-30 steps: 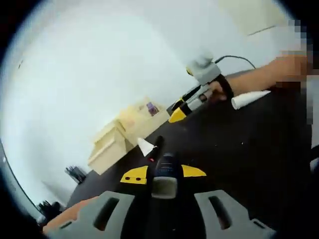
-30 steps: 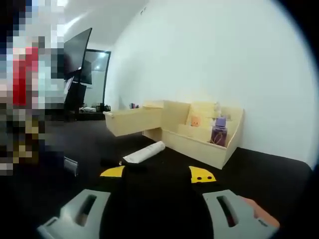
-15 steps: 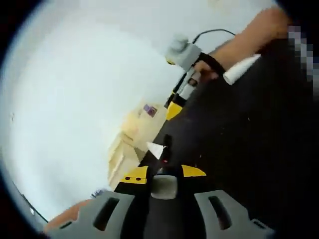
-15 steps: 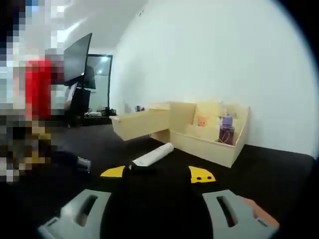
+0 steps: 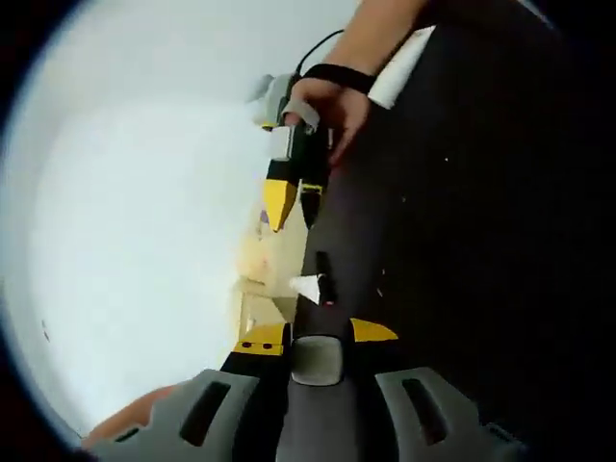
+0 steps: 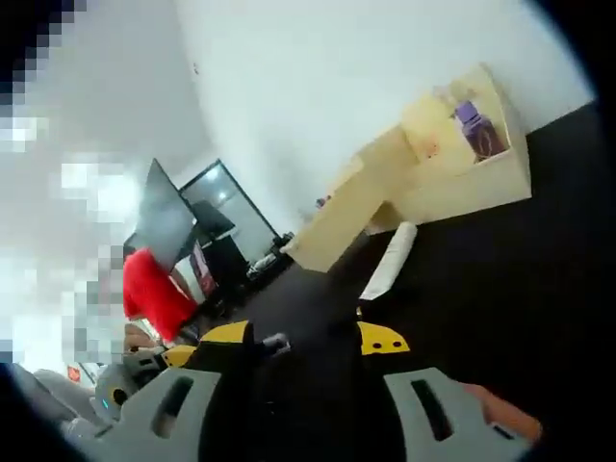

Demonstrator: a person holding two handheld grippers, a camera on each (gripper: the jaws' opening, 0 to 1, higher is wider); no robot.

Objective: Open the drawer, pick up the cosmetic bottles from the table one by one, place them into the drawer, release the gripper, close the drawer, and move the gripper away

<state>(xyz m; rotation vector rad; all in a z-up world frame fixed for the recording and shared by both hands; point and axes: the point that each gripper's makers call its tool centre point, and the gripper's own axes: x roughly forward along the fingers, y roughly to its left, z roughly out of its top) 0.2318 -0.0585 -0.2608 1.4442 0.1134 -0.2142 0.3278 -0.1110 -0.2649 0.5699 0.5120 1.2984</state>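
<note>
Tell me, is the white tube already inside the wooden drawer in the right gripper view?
No, the white tube lies on the black table, in front of the wooden organizer.

The organizer (image 5: 252, 279) is blurred, its open drawer indistinct.

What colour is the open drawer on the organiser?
Pale yellow wooden drawer, best in the right gripper view.
</note>
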